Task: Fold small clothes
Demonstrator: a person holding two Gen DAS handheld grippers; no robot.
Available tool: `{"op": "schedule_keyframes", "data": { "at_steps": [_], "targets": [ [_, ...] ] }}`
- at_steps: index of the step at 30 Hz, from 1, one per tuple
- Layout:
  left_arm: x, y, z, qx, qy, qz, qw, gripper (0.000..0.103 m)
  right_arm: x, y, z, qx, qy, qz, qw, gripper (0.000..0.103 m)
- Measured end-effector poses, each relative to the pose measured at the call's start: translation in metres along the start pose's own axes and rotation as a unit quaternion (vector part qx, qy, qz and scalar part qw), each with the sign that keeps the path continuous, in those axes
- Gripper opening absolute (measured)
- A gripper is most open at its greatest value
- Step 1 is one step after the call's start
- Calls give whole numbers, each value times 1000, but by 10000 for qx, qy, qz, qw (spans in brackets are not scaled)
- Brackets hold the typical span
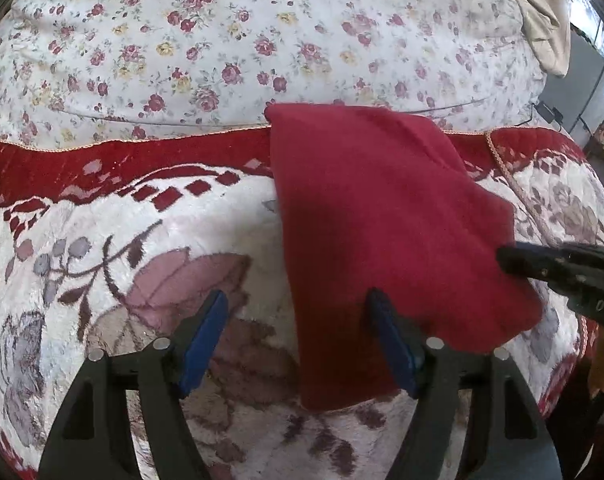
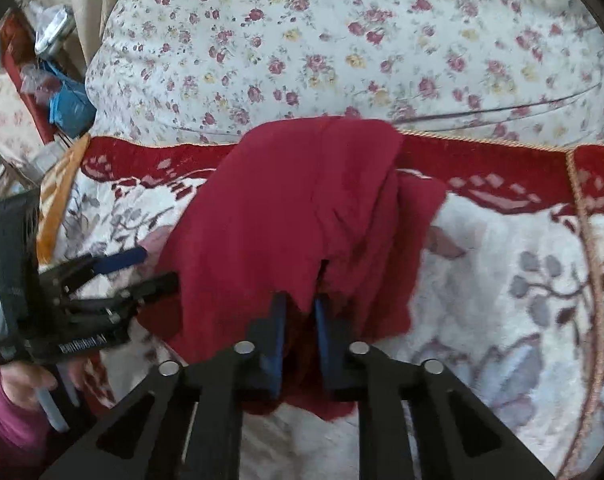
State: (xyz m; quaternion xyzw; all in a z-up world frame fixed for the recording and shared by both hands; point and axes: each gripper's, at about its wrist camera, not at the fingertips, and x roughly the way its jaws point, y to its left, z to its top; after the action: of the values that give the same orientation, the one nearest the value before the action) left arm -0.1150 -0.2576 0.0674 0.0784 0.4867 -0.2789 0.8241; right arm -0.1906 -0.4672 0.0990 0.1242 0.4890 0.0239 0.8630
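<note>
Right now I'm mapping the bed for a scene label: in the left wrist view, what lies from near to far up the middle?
Open left claw → plush floral blanket → red border band of the blanket → small-flowered bedspread.

Both wrist cams look soft and a bit washed out to me, lit by daylight. In the left view I see glare at the upper right by the window point(image 1: 593, 60). Fisheye bends everything hard w/ dark corners. The red cloth point(image 1: 381, 216) has a soft shadow at its left. The near gripper fingers point(image 2: 280, 336) are slightly blurred.
</note>
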Motion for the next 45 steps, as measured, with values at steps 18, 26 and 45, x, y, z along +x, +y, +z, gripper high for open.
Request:
{"op": "schedule_keyframes", "data": {
  "at_steps": [18,26,45],
  "targets": [
    [9,-6,-2,50,51,58,10000,76,39,-38,61,1102,-303,13,9934,23],
    [15,-14,2,151,120,21,9998,78,42,-40,56,407,-351,-913,9944,5],
    [13,-14,-7,107,46,164,9998,84,10,-5,-9,455,-443,-629,9960,35]
  ]
}}
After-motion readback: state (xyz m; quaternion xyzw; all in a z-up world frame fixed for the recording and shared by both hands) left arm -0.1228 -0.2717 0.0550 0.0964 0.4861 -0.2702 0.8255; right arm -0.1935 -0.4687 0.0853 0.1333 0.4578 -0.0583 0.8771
